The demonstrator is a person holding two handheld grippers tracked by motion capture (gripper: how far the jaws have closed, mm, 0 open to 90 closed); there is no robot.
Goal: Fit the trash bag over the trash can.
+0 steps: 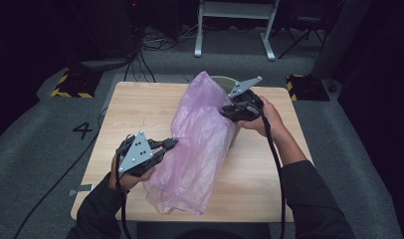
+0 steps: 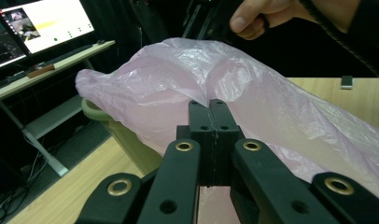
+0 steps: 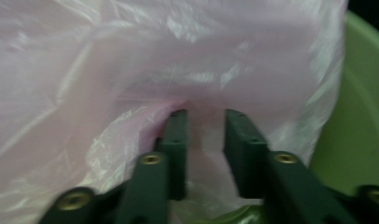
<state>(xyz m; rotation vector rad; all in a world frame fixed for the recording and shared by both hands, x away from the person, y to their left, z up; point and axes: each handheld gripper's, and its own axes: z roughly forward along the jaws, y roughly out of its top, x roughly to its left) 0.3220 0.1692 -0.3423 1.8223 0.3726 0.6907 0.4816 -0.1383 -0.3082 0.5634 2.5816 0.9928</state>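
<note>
High view, entries running left to right across the worktop [image 1: 140,99].

Left gripper [image 1: 171,144]: sitting at the near left, jaws pinching shut on a fold of the pink bag [image 1: 197,144]. The left gripper view is showing the two black jaws pressed flat together with the film drawn into a pucker at their tips [image 2: 209,103].

Pink bag: lying in the middle of the worktop, running from the near edge up to the far right, where its upper end is draping over the green bin [image 1: 229,82]. Material is thin, translucent plastic film, glossy, crinkling into many small creases and ballooning loosely; it will likely be slipping and stretching rather than holding any shape.

Green bin: standing at the far right of the worktop, pale green, smooth, rigid, with a rolled rim [image 2: 96,113]; the bag is covering much of its mouth.

Right gripper [image 1: 230,110]: working at the bin's rim, jaws standing partly apart with bag film bunching between them; the right gripper view [image 3: 204,130] is blurred, and the pads do not look pressed onto the film yet.

Step in hand, as judged: fitting the bag into or over the bin. Doing it well is probably meaning keeping the left pinch firm, catching a single layer at the bag's mouth with the right jaws, closing fully before pulling, and easing the film over the rim gently so it is not tearing.
</note>
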